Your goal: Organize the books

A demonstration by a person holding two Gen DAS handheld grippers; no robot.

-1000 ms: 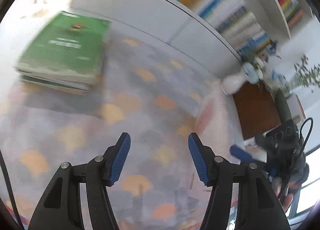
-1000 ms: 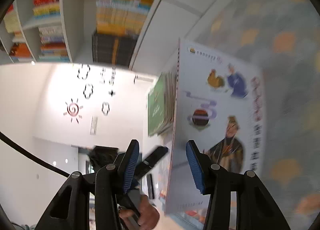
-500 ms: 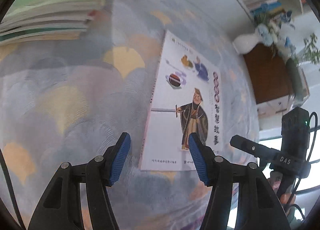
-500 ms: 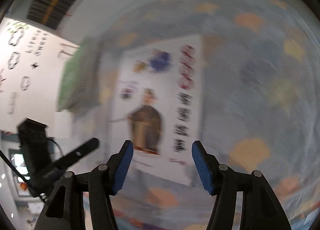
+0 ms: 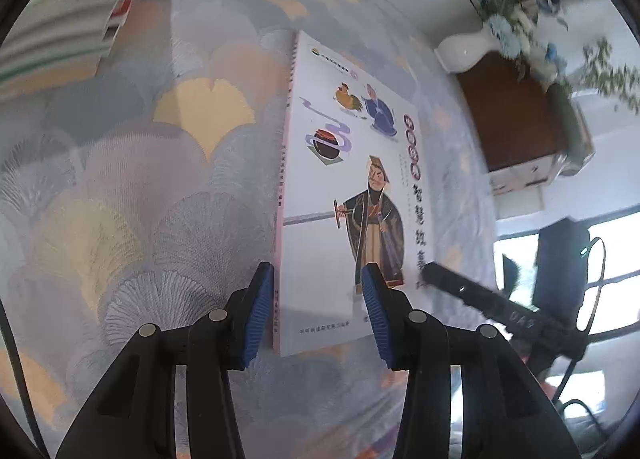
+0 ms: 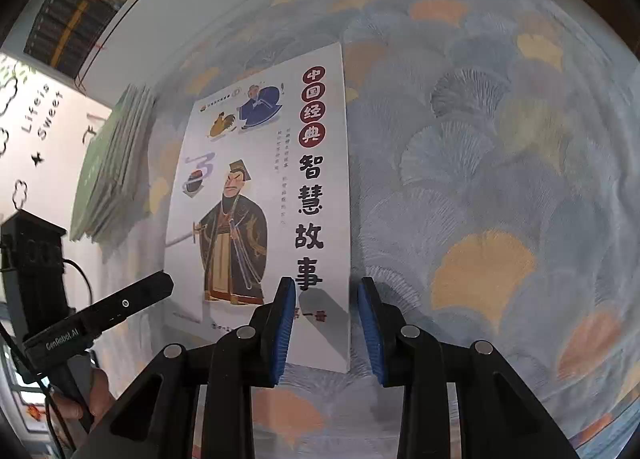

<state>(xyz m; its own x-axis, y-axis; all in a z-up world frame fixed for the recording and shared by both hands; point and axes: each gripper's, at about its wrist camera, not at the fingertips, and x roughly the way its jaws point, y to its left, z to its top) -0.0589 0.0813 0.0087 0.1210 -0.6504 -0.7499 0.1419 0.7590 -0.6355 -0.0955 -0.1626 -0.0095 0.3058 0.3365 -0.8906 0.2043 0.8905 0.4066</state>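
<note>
- At the near edge of the patterned cloth [image 6: 500,187], both grippers hover over the white picture book [image 5: 352,219], which lies flat, cover up.
- Left gripper [image 5: 318,313]: jaws apart, just been closing, straddling the book's near corner on the spine side; pads seem not yet to be pressing.
- Right gripper [image 6: 326,325]: jaws apart, also just been closing, astride the opposite near corner.
- Step in hand, I judge: picking up this book. Next it calls for lifting an edge, then clamping.
- Farther off, toward ten o'clock, the stack of green books [image 6: 116,163] waits, well apart.
</note>
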